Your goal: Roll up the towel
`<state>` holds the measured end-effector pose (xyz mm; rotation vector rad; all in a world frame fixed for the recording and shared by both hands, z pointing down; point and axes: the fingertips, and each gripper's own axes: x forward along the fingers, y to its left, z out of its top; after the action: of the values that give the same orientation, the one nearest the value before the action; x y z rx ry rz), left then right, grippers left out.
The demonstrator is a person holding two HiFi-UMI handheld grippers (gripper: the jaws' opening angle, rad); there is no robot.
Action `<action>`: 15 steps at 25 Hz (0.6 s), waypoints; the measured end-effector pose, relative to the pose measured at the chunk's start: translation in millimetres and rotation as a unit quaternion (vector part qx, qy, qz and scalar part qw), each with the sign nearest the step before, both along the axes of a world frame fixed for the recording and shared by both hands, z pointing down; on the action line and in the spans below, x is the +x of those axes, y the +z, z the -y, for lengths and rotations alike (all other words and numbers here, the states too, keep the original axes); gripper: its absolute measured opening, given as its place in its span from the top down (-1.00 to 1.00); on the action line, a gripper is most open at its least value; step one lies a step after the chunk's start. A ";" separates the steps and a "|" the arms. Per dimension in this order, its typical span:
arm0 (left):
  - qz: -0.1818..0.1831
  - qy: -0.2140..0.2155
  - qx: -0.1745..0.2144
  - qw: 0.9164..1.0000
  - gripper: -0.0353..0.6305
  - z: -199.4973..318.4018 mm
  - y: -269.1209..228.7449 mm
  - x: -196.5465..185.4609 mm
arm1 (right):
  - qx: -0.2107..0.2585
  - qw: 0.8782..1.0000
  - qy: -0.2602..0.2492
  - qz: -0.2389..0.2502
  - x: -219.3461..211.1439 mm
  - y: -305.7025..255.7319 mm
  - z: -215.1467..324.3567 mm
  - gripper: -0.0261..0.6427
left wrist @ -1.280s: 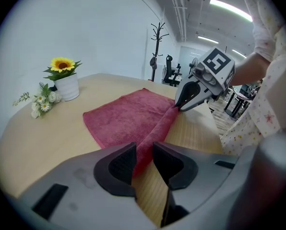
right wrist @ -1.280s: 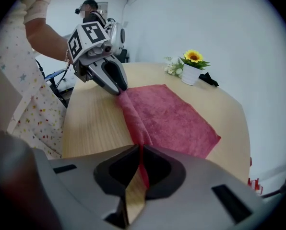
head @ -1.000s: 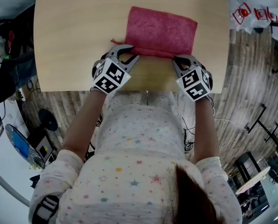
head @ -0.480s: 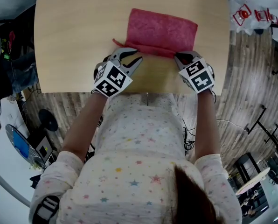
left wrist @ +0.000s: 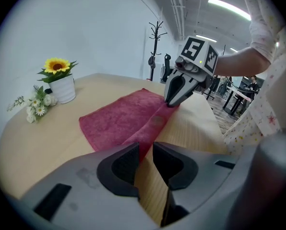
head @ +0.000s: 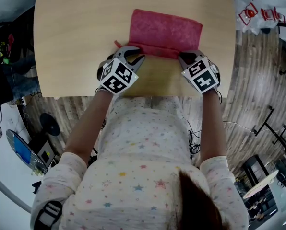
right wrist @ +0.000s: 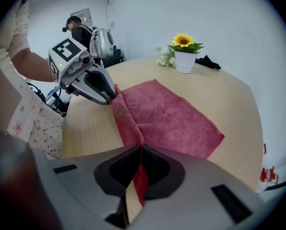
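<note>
Head view: the towel [head: 166, 30] is laid on the desk [head: 76, 32], its near edge clamped in the left tool [head: 137, 54] and the right tool [head: 183, 57]; if advanced unevenly, the roll could be skewed.

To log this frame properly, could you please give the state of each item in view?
towel: spread flat, near edge pinched up into a ridge, not yet rolled.
left gripper: shut on towel's near corner.
right gripper: shut on towel's near edge.
sunflower pot: upright, beyond the towel.
</note>
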<state>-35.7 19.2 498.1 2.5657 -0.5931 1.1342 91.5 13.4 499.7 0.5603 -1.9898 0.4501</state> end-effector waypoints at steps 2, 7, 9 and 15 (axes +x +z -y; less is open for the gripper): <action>0.005 -0.001 -0.006 1.000 0.62 -0.7 4.2 -2.2 | 0.008 1.000 0.003 0.000 1.8 -0.5 2.8 0.84; 0.009 -0.001 -0.007 1.000 0.62 -0.9 6.3 -2.6 | 0.053 0.998 0.042 0.007 14.7 -14.0 16.4 0.66; 0.010 0.001 -0.008 1.000 0.62 -0.8 6.7 -3.4 | 0.088 0.995 0.041 -0.003 20.4 -24.2 19.4 0.68; 0.009 -0.002 -0.009 1.000 0.62 0.2 5.7 -3.0 | 0.113 0.993 -0.002 0.022 4.8 -41.0 2.1 0.65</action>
<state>-38.7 19.0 503.8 2.5395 -0.5888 1.1585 96.3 11.3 458.7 0.6911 -2.0995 0.2363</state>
